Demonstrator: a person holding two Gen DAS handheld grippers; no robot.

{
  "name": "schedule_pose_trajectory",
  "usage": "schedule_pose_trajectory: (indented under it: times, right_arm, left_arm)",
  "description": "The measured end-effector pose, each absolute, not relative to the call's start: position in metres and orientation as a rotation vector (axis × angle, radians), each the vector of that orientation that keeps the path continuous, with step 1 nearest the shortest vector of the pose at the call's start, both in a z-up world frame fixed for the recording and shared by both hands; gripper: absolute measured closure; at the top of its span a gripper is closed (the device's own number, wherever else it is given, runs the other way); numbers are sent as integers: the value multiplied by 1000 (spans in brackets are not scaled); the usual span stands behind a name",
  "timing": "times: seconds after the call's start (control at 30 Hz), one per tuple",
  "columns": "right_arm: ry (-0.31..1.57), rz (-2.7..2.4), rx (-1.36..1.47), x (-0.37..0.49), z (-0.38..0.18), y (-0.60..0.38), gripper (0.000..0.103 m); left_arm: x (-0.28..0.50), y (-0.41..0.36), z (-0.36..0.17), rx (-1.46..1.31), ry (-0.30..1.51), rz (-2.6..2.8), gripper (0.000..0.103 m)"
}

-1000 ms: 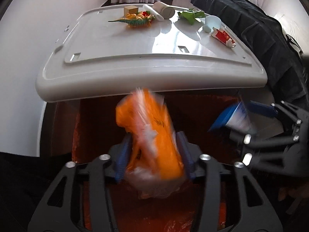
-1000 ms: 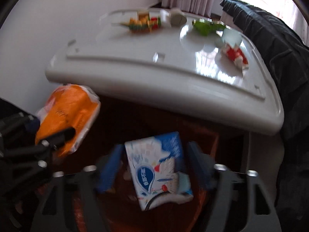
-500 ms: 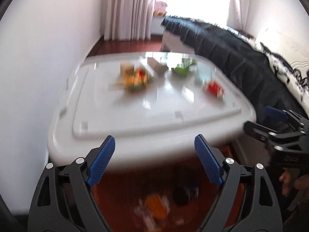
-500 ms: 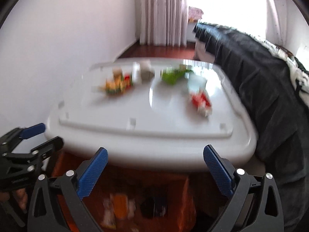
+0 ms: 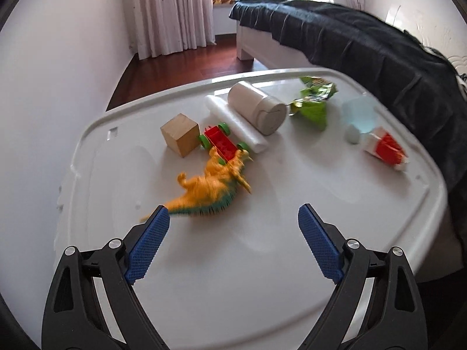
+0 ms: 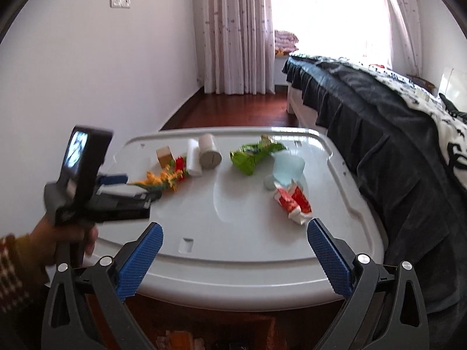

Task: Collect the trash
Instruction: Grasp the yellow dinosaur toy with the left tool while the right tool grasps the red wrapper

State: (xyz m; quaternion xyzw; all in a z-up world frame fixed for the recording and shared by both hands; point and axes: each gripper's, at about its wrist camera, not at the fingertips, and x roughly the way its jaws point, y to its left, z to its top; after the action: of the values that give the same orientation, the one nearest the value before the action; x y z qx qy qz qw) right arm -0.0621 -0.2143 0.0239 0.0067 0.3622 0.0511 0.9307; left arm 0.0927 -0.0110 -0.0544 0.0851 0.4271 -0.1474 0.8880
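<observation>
Trash: crumpled green wrapper (image 5: 313, 102), red-white packet (image 5: 385, 148)

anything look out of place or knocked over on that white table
Yes. A crumpled green wrapper and a crushed red-and-white carton lie among toys on the white table; they look like trash. The beige canister lies on its side, and the orange dinosaur is toppled over too.

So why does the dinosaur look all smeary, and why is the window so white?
In the left wrist view the toy dinosaur is smeared by motion blur, and the red wrapper too. In the right wrist view the window is washed out by daylight, which glares off the white lid. Both views bend straight edges.
</observation>
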Motion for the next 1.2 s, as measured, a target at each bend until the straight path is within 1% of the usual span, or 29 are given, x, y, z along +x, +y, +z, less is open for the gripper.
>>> schedule_pose_trajectory:
  times: [0.2,0.4,0.47,0.93,1.2]
  right_arm:
    - [757,99,29,-56,17,-221,5]
    - [757,114,41,-55,18,-222,5]
    - [756,115,42,-54,18,-222,5]
    - [753,86,52,-51,14,-235,5]
    - [864,-91,60,6,-20,-284,5]
  left_arm:
    - [126,-22,-69,255,908,-287,17]
    - [149,-16,-84,221,972,-265,26]
    - [152,-14,-86,214,981,-252,34]
    - [120,-7,-79,136,987,-179,36]
    - [88,-14,-58,118,943,-193,36]
